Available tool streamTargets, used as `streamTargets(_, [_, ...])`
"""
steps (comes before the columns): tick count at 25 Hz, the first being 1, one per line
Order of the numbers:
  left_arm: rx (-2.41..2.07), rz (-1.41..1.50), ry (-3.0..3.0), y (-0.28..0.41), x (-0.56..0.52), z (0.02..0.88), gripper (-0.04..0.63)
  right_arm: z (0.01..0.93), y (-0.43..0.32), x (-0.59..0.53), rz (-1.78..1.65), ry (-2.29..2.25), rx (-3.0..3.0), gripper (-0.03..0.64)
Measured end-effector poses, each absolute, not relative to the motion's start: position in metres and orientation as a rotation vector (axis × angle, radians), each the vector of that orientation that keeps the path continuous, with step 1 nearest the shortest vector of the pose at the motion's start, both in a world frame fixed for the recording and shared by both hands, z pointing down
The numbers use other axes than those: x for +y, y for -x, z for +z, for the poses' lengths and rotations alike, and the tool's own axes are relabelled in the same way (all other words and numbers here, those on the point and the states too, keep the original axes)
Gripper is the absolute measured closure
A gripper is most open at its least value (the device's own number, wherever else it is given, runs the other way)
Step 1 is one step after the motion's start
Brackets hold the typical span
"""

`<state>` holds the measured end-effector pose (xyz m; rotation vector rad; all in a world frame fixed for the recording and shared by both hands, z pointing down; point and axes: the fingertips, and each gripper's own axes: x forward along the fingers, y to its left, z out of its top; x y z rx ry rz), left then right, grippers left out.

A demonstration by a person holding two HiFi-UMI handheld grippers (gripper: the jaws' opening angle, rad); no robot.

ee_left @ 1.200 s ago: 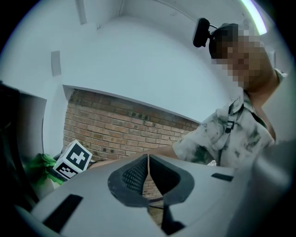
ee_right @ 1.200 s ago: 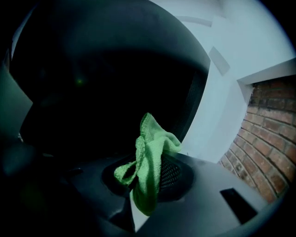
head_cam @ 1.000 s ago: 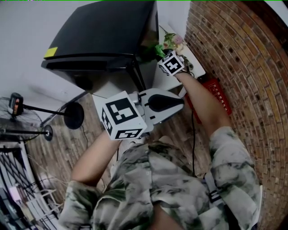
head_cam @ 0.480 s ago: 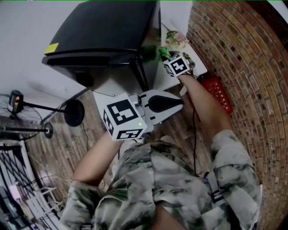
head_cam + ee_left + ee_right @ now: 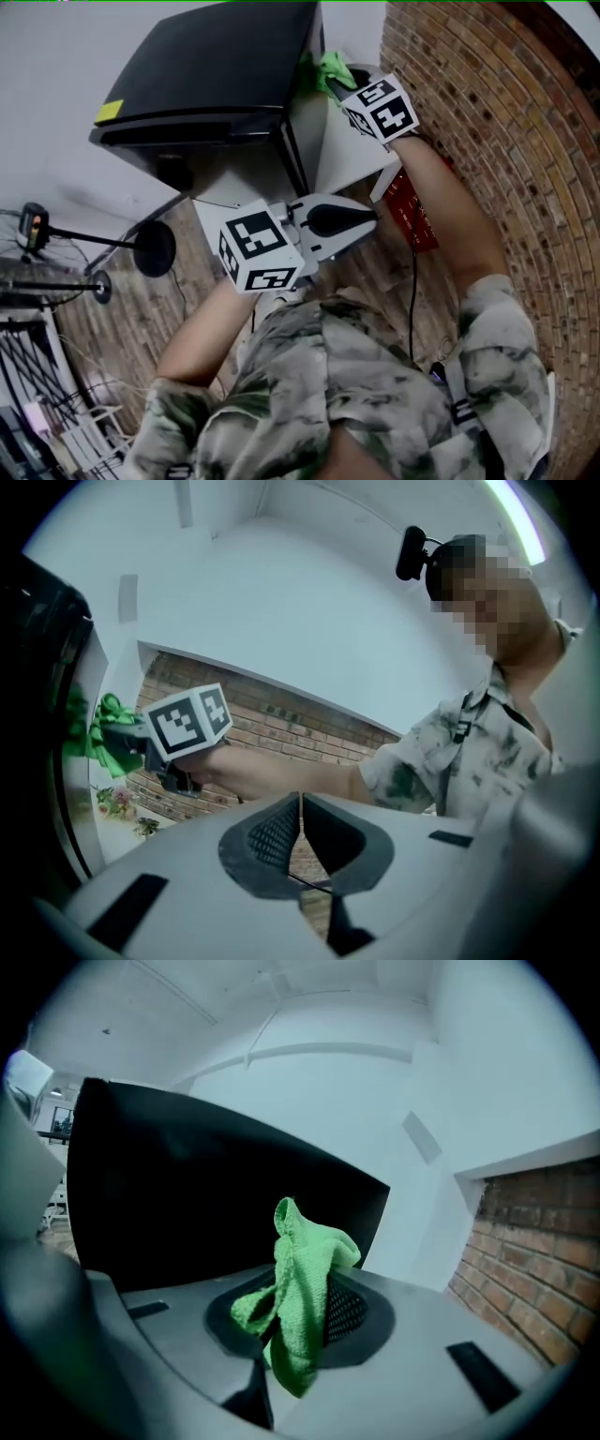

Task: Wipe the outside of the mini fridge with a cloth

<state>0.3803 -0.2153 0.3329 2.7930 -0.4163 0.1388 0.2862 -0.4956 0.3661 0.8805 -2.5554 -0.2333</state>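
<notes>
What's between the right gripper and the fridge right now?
Only the green cloth, clamped in the right gripper, with the black fridge behind; right gripper view shows it.

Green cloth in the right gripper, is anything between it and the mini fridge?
Nothing visible does. The right gripper is shut on the green cloth, and the mini fridge shows its black side right behind the cloth, with no object between them. The left gripper is off to the side, shut and empty.

Brick wall (image 5: 525,112) at right, white wall (image 5: 56,56) at left. Wood-plank floor (image 5: 141,309). Black round-based stand (image 5: 154,247) on floor. Light strip (image 5: 514,522) on ceiling.
</notes>
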Motion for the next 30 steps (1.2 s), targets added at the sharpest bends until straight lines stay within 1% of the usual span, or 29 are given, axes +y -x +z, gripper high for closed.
streamTargets(5, [-0.407,0.135,-2.794,-0.378,-0.210,0.331,0.568,0.319,-0.276,-0.479,-0.447,-0.877,-2.527,0.525])
streamTargets(9, [-0.400,0.134,-2.788,-0.378,-0.207,0.332,0.568,0.325,-0.270,-0.467,-0.531,-0.845,-2.488,0.525])
streamTargets(19, [-0.419,0.144,-2.771,-0.373,-0.209,0.340,0.568,0.400,-0.267,-0.461,-0.415,-0.789,-2.465,0.525])
streamTargets(30, [-0.459,0.144,-2.745,-0.364,-0.213,0.347,0.568,0.526,-0.266,-0.457,-0.250,-0.701,-2.381,0.525])
